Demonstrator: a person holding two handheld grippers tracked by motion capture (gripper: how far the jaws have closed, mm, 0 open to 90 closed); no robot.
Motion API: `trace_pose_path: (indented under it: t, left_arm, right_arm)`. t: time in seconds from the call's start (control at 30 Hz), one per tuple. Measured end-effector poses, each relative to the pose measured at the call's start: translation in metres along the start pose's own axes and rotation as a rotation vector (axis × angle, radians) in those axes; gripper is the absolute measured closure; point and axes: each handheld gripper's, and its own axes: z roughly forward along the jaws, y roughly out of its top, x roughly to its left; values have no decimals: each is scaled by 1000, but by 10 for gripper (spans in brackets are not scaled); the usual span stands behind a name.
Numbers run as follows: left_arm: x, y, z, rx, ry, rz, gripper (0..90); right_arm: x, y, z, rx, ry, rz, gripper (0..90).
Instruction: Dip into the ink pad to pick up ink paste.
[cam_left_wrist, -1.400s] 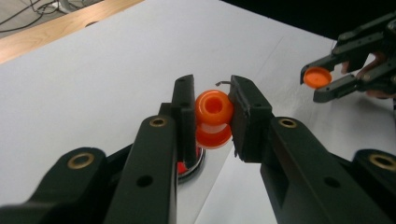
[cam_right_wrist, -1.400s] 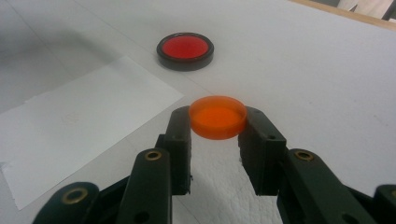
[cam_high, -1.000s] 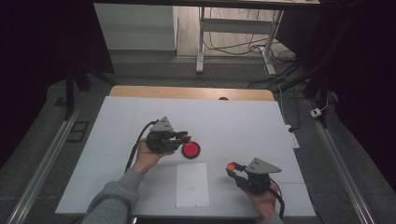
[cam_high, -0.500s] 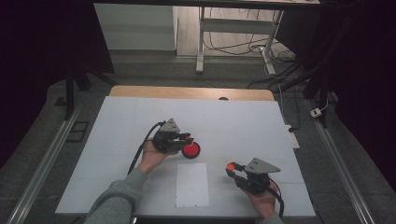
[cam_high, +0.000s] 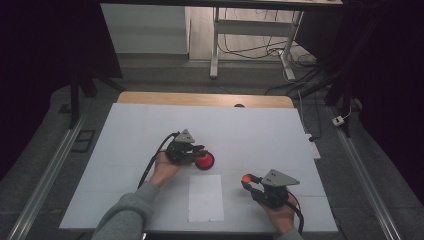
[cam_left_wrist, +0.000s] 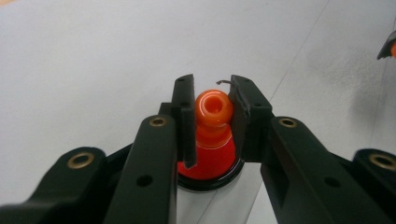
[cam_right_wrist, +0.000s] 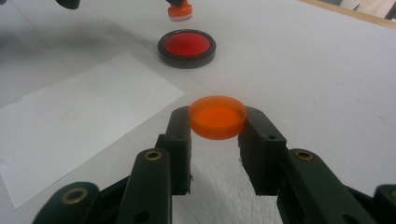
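My left gripper (cam_high: 199, 149) (cam_left_wrist: 213, 95) is shut on an orange stamp (cam_left_wrist: 213, 106) (cam_right_wrist: 179, 10), gripping it by its round knob. The stamp hangs base-down over a red ink pad (cam_high: 205, 161) (cam_left_wrist: 205, 183) (cam_right_wrist: 187, 46) in a round black case; the right gripper view shows a small gap between them. My right gripper (cam_high: 248, 181) (cam_right_wrist: 217, 122) rests near the table's front right, shut on a flat orange lid (cam_high: 246, 177) (cam_right_wrist: 217, 116) that it holds level above the table.
A white paper sheet (cam_high: 205, 197) (cam_right_wrist: 79, 121) lies flat between the two hands, just in front of the ink pad. The white table cover (cam_high: 260, 130) spreads wide behind them, and a wooden edge (cam_high: 200, 98) runs along the far side.
My left gripper has moved a little to the right and down with the stamp, ending over the ink pad. The right gripper and the lid have stayed in place.
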Motion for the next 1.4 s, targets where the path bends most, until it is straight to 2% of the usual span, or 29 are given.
trace_pose_path:
  t: [0.57,1.4]
  left_arm:
    - [0,-4,13,32,23,19,724]
    - [0,-10,20,57,39,38,726]
  right_arm:
    - [0,-1,1,-1,3,-1,644]
    - [1,-1,2,8,-4,-12,644]
